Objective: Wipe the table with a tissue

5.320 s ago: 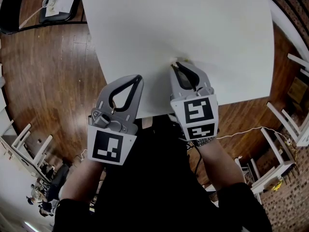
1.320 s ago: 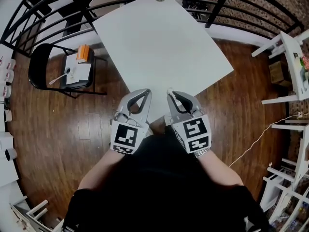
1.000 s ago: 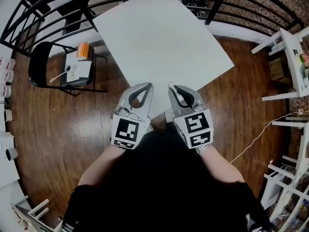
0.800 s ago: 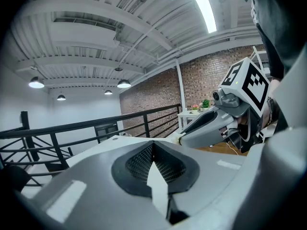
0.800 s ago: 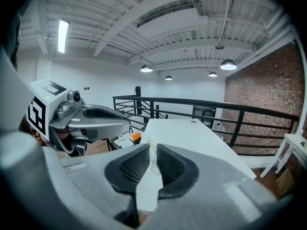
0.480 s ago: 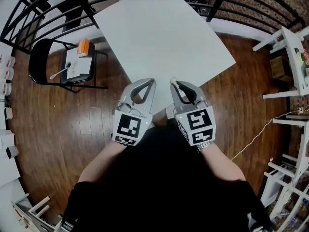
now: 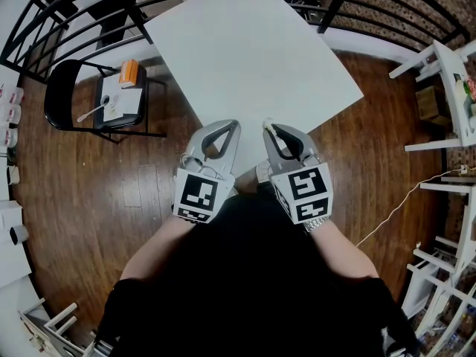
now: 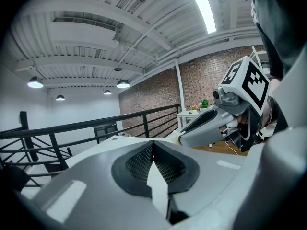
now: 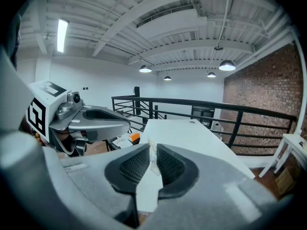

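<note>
Presently, setting: a white table (image 7: 253,50) on a wood floor (image 7: 89,199), with a black railing (image 7: 74,10) running behind it from 10 to 2 o'clock.
Left gripper (image 7: 225,127): jaws clenched pad to pad at the tip, with nothing between them in the left gripper view.
Left gripper position: over the near corner of the table, tip pointing to 12 o'clock, just beside the right gripper (image 7: 269,129) and apart from it.
Right gripper: jaws closed on a tissue (image 9: 152,163), a thin white strip pinched between the black pads, with a small bit showing past the tip.
Right gripper position: at 3 o'clock of the left one, its tip also over the table's near corner. Contact with the tabletop cannot be told.
Tissue location: in the right gripper's jaws, at the near corner of the table; in the head view it is only a small white speck at the tip.
Tabletop: plain white, with a small round fitting at its far end at 12 o'clock.
Chair (image 7: 56,95): black, at 10 o'clock of the grippers, well apart from them, beside the table's left edge.
Chair seat: carries a small orange box (image 7: 129,73) and a white sheet.
</note>
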Demonstrator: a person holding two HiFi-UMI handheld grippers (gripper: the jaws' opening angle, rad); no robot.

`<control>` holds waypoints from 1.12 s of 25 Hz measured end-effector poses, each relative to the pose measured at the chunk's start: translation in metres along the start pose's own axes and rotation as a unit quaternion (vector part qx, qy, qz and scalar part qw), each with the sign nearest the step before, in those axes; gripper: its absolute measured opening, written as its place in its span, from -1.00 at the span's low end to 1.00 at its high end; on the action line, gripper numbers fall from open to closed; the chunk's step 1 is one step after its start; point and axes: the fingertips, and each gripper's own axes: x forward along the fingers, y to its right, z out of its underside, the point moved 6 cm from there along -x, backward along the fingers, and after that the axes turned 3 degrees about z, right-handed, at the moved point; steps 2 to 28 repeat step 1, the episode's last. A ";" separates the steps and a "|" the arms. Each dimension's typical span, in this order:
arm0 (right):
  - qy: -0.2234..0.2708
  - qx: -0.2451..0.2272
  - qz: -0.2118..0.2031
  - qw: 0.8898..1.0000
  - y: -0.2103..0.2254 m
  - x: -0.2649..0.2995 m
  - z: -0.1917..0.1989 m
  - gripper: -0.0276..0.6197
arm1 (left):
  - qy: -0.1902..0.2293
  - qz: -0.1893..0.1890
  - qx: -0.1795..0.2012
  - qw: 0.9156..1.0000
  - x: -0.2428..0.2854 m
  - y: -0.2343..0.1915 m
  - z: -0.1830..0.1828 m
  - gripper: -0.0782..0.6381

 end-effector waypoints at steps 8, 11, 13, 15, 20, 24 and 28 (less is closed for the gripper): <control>0.000 0.000 0.000 1.000 0.000 0.000 0.000 -0.81 | 0.000 0.000 0.000 1.000 0.000 0.000 0.001 -0.74; 0.000 0.000 0.000 1.000 0.000 0.000 0.000 -0.81 | 0.000 0.000 0.000 1.000 0.000 0.000 0.001 -0.74; 0.000 0.000 0.000 1.000 0.000 0.000 0.000 -0.81 | 0.000 0.000 0.000 1.000 0.000 0.000 0.001 -0.74; 0.000 0.000 0.000 1.000 0.000 0.000 0.000 -0.81 | 0.000 0.000 0.000 1.000 0.000 0.000 0.001 -0.74; 0.000 0.000 0.000 1.000 0.000 0.000 0.000 -0.81 | 0.000 0.000 0.000 1.000 0.000 0.000 0.001 -0.74; 0.000 0.000 0.000 1.000 0.000 0.000 0.000 -0.81 | 0.000 0.000 0.000 1.000 0.000 0.000 0.001 -0.74; 0.000 0.000 0.000 1.000 0.000 0.000 0.000 -0.81 | 0.000 0.000 0.000 1.000 0.000 0.000 0.001 -0.74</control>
